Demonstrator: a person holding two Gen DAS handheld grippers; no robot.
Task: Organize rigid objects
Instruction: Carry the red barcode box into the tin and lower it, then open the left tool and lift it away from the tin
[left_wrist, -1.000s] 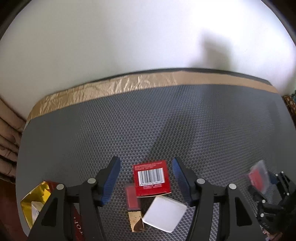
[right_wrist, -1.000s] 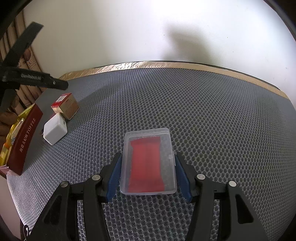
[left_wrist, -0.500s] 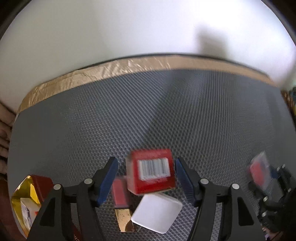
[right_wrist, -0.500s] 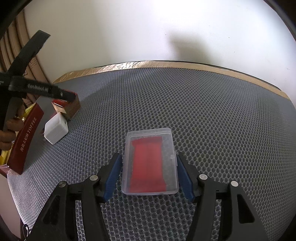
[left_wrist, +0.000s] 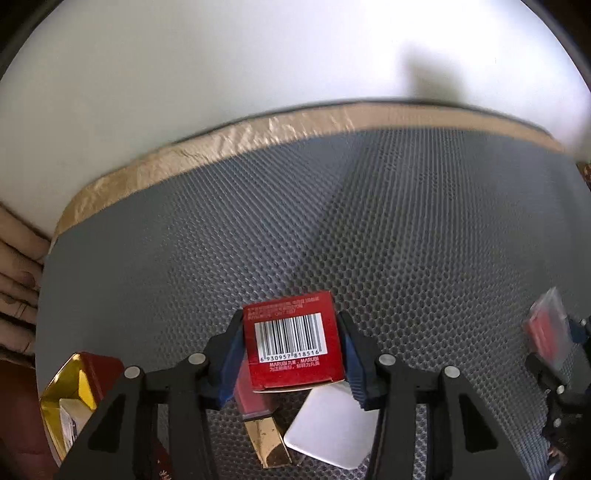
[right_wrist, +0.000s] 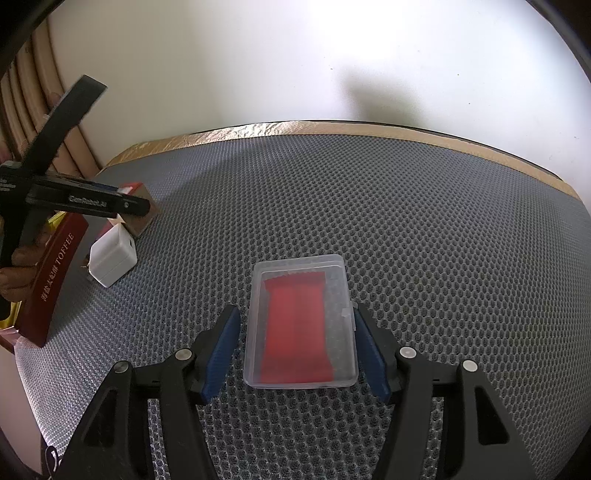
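My left gripper (left_wrist: 292, 350) is shut on a red box with a barcode (left_wrist: 293, 350); both blue pads press its sides. Under it lie a red and gold tube (left_wrist: 258, 417) and a white block (left_wrist: 332, 428). My right gripper (right_wrist: 297, 350) straddles a clear plastic case with a red insert (right_wrist: 299, 325) lying flat on the grey mat. Its right pad touches the case and a small gap shows at the left pad. The left gripper also shows at the left of the right wrist view (right_wrist: 122, 206), over the red box (right_wrist: 140, 218).
A dark red toffee box with gold lining (left_wrist: 74, 398) stands at the mat's left edge, also in the right wrist view (right_wrist: 51, 280). The white block (right_wrist: 110, 258) sits beside it. The grey honeycomb mat (right_wrist: 406, 221) has a gold tape strip (left_wrist: 258, 129) along its far edge against a white wall.
My left gripper moved forward around the red barcode box and closed on it. My right gripper stayed around the clear case with little movement.
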